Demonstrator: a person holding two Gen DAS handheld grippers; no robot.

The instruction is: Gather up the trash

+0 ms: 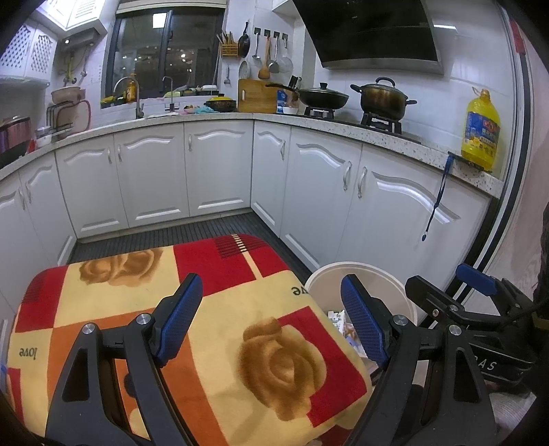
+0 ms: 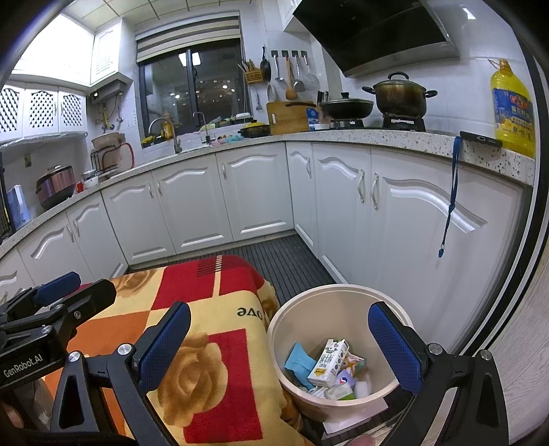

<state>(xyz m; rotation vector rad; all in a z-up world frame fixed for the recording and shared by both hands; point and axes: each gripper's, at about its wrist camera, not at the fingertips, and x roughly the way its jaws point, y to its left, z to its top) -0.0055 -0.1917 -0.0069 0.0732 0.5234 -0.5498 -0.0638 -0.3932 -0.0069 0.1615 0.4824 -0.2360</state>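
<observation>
Kitchen, white cabinets under a speckled counter. Far left on the counter a rice cooker, then a sink tap below the dark window. Low centre-left a surface covered by a blanket with red, orange and cream squares and brown roses, nothing lying on it. Left gripper hovers over the blanket, jaws wide apart, nothing between the blue pads; its right pad overlaps the bin rim in the left wrist view. Right of the blanket, touching or just beside its edge, a cream trash bin stands on the dark slatted floor. Trash is inside the bin: a white milk carton tilted, a blue wrapper left of it, small packets at the bottom. Right gripper sits above the gap between blanket and bin, jaws spread wide, holding nothing; bin contents show between its pads. Back right on the stove, a black pan and a lidded pot under the hood. Far right a yellow oil bottle on the counter end, a phone just beside it, with a blue strap hanging down the cabinet front.
</observation>
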